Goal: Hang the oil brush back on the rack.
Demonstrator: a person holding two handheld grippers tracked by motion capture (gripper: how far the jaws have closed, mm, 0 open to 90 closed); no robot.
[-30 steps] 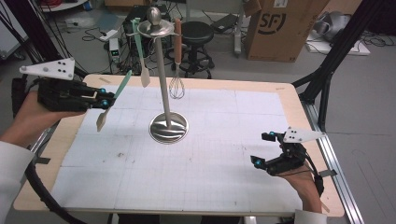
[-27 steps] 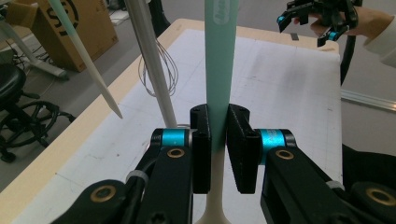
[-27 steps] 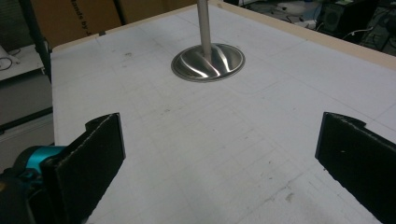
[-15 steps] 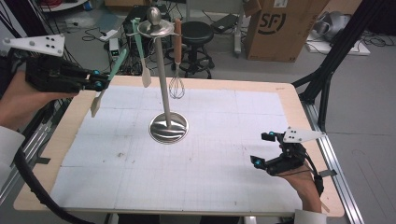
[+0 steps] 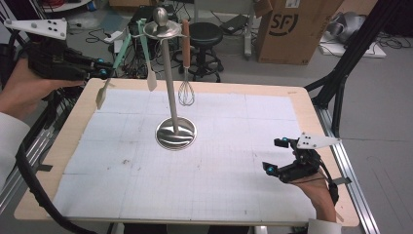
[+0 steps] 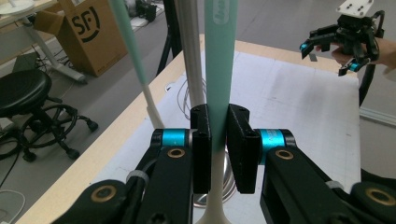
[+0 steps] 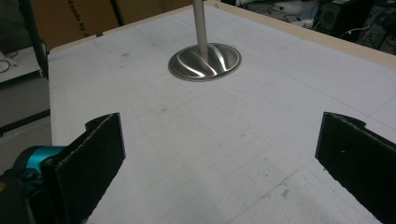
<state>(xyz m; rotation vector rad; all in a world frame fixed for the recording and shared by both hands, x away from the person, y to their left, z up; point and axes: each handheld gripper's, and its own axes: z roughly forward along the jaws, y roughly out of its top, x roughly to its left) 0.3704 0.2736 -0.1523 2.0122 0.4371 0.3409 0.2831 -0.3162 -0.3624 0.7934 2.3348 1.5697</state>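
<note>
Left jaws point(image 6: 218, 140) are clamped on the green spatula point(image 6: 218, 65) at the spot where its green handle meets the pale neck; in the left gripper view the handle runs straight up the middle of the frame between the two black pads. In the high view the left gripper point(image 5: 100, 69) sits in the upper left of the frame, w/ the spatula point(image 5: 113, 62) slanting from its pale blade low at the left up toward the stand's top disc point(image 5: 163, 30).

Change vs a second ago: the left hand has gone up and toward the upper left, so the spatula, then lower over the bench's left edge, now has its handle tip right at the disc. Can't tell if the tip is hooked yet. Judgement: this is the hang-up step, nearly there; next needs the handle end lined up on a free hook.

Already hanging on the stand: a pale spatula point(image 5: 147, 58) and a whisk point(image 5: 185, 73) w/ brown handle.

Right jaws point(image 7: 219, 158) are spread wide, nothing between them, hovering low over the white mat point(image 7: 261, 116). In the high view the right gripper point(image 5: 280, 156) is at lower right of the bench point(image 5: 311, 112), same place as before, well apart from the stand base point(image 5: 176, 132).
</note>
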